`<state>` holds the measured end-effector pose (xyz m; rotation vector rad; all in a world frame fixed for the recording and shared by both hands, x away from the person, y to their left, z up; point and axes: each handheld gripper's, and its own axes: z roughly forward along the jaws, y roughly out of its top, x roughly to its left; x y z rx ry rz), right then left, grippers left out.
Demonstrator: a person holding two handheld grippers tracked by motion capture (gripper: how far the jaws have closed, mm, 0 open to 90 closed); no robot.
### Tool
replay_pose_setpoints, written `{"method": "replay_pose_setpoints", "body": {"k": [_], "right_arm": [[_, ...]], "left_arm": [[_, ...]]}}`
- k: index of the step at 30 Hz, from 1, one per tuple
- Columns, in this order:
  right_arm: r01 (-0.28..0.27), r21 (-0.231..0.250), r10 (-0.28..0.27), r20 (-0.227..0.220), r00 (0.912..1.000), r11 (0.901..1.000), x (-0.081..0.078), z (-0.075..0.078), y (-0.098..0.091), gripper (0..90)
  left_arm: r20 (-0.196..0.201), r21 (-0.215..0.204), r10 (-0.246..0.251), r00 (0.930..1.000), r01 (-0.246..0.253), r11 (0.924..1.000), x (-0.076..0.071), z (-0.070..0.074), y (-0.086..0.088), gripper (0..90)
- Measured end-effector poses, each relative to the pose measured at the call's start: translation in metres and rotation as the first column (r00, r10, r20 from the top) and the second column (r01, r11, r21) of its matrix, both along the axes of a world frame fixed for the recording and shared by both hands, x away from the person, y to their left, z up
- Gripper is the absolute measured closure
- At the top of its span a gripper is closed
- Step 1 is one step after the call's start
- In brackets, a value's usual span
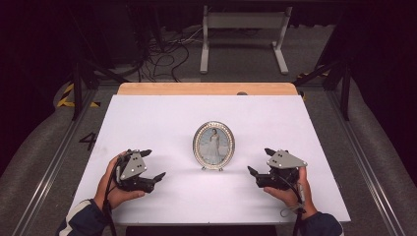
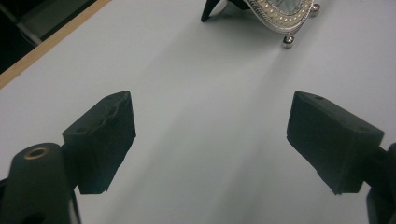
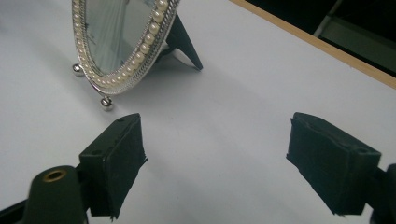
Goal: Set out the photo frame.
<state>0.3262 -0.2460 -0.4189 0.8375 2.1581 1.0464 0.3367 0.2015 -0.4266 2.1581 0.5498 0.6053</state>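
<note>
One oval picture frame [image 1: 214,145] is counted at the middle of the tabletop [image 1: 147,113]. Two grippers are counted, the left gripper [image 1: 153,164] and the right gripper [image 1: 259,161], near the front edge.

Left tongs [image 2: 211,140] gaping wide, nothing between the two black jaws, above the white table [image 2: 201,93]. Farther off, at the top edge, lower rim of an oval pearl-edged picture frame [image 2: 280,14], upright on ball feet, black prop behind. Wooden table edge [image 2: 46,49] at upper left.

Left gripper [image 1: 153,164], right gripper [image 1: 259,161]: black bodies, grey three-cornered screwed top plates, black cables; dark sleeves [image 1: 81,219] with white stripe.
</note>
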Motion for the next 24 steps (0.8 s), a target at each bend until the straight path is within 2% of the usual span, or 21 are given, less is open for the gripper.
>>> {"method": "replay_pose_setpoints", "body": {"k": [4, 7, 10, 17, 19, 22, 24], "right_arm": [[0.012, -0.033, -0.012, 0.007, 0.9999, 0.9994, -0.002, -0.003, -0.004, 18.4], [0.012, -0.032, -0.012, 0.005, 0.9999, 0.9994, -0.003, -0.003, -0.004, 18.4], [0.015, -0.032, -0.015, 0.011, 0.9998, 0.9994, -0.003, -0.002, -0.005, 18.4], [0.012, -0.035, -0.012, -0.002, 0.9999, 0.9993, -0.005, -0.004, -0.004, 18.4], [0.012, -0.037, -0.012, -0.002, 0.9999, 0.9993, -0.006, -0.004, -0.004, 18.4], [0.014, -0.046, -0.015, -0.010, 0.9998, 0.9989, -0.011, -0.007, -0.008, 18.3], [0.019, -0.043, -0.020, -0.015, 0.9997, 0.9989, -0.013, -0.009, -0.011, 18.3]], "left_arm": [[-0.005, 0.001, 0.012, 0.9999, -0.012, 0.9999, -0.003, -0.002, 0.008, 15.5], [-0.004, 0.017, 0.022, 0.9998, -0.022, 0.9996, -0.004, -0.005, 0.014, 15.4], [-0.023, 0.018, 0.037, 0.9990, -0.037, 0.9992, -0.005, -0.011, 0.020, 14.9], [-0.071, -0.003, 0.060, 0.9957, -0.060, 0.9982, -0.010, -0.021, 0.034, 14.1], [-0.072, 0.000, 0.066, 0.9952, -0.066, 0.9978, -0.010, -0.021, 0.035, 14.1], [-0.090, -0.026, 0.082, 0.9925, -0.085, 0.9961, -0.013, -0.023, 0.042, 14.1], [-0.091, -0.026, 0.080, 0.9926, -0.082, 0.9963, -0.013, -0.023, 0.043, 14.1]]}}
